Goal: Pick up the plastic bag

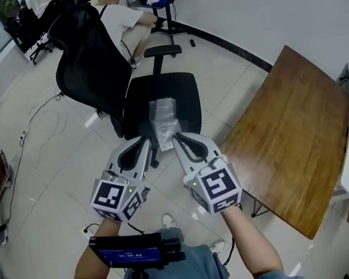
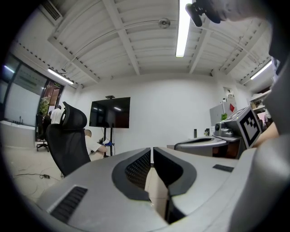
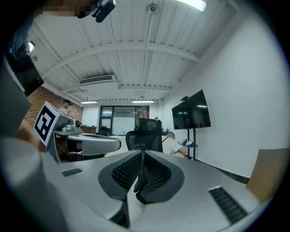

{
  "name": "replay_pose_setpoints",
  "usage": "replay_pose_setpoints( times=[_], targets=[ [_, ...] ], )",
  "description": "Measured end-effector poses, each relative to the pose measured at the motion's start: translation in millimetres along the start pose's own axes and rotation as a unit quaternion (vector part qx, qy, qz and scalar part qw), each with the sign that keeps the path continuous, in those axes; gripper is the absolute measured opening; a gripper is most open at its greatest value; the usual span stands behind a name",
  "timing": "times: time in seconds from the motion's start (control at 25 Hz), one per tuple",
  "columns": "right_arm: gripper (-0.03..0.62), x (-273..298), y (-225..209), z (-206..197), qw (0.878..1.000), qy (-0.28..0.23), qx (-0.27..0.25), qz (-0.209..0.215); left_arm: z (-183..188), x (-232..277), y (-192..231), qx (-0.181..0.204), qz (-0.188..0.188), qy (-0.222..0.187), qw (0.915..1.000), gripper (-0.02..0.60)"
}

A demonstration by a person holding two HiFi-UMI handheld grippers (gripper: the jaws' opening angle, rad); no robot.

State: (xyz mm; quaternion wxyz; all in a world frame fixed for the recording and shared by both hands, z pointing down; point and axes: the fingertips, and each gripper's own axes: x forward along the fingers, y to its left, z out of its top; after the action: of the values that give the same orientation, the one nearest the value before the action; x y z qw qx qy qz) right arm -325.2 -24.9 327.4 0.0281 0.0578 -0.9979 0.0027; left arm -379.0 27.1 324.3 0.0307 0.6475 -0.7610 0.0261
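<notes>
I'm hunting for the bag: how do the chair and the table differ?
The chair is black and carries the plastic bag on its seat; the table is brown wood, its top bare. The chair stands straight ahead, the table to the right. Both stand on the floor.

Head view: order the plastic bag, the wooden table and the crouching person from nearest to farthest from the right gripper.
1. Plastic bag, on the chair seat ahead.
2. Wooden table, at the right.
3. Person, far back by the wall.
</notes>
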Motion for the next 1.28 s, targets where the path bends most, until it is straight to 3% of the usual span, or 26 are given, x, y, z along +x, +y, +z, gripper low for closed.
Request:
replay_pose_setpoints(
  times=[0.28, 0.68, 1.0, 1.08, 1.28],
  targets=[
    [0.032, 16.8, -4.4, -24.6, 0.998, -0.001, 0.059, -0.021, -17.8, 20.2, 5.4, -0.028, -0.03, -0.006, 0.9992, 0.035],
    [0.034, 50.4, -21.1, -91.7, 0.988, 0.022, 0.14, -0.067, -84.8, 65.4, 17.6, -0.051, -0.075, 0.056, 0.9943, 0.037],
    [0.034, 72.4, -29.3, -153.9, 0.973, 0.023, 0.209, -0.1, -136.9, 87.1, 23.5, -0.064, -0.083, 0.087, 0.9906, 0.035],
    [0.077, 76.3, -31.2, -169.0, 0.968, 0.023, 0.226, -0.106, -149.0, 89.6, 24.0, -0.067, -0.084, 0.097, 0.9894, 0.026],
    [0.084, 83.7, -42.5, -205.7, 0.954, 0.013, 0.264, -0.14, -177.5, 92.2, 31.9, -0.064, -0.09, 0.124, 0.9861, 0.034]
  ],
)
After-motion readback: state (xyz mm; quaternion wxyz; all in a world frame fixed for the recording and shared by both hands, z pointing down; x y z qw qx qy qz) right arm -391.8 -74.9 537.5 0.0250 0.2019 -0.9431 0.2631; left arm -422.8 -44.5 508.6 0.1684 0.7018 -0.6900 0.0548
